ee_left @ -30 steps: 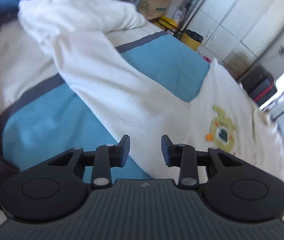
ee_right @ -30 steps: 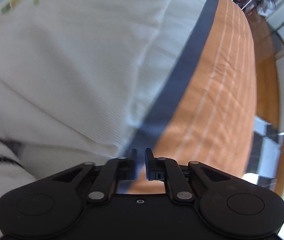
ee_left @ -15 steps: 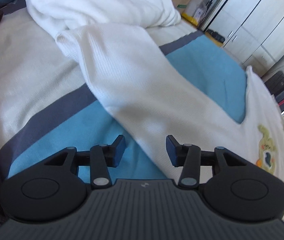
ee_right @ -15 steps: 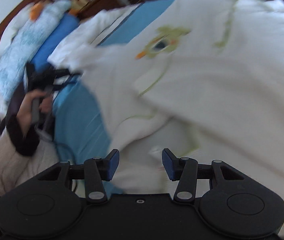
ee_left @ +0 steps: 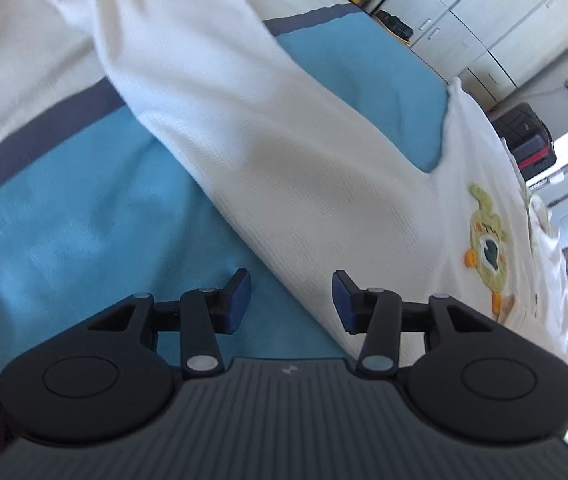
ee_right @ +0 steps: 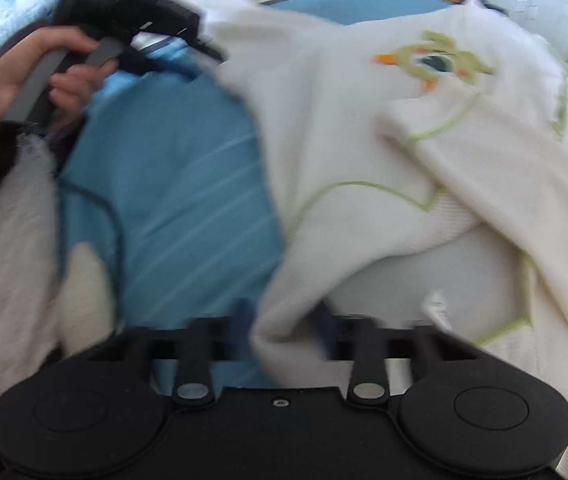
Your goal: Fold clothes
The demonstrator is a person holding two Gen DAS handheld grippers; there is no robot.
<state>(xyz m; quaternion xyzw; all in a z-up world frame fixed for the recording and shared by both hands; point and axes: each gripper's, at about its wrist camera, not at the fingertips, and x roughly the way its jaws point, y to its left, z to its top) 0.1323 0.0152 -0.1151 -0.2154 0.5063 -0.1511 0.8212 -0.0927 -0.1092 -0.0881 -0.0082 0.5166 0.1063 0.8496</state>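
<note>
From the left wrist, I see my left tool (ee_left: 292,300) with its blue pads apart, nothing between them, tilted down over the bed (ee_left: 83,216). The cream sweater (ee_left: 284,128), a waffle knit with a green duck patch (ee_left: 488,244), lies flat across the blue blanket, its sleeve stretching far left.

From the right wrist, blurred, my right tool (ee_right: 284,328) is closing on a bunched fold of that sweater's edge. Only here do I see the hand (ee_right: 15,80) gripping the left tool's handle.
</note>
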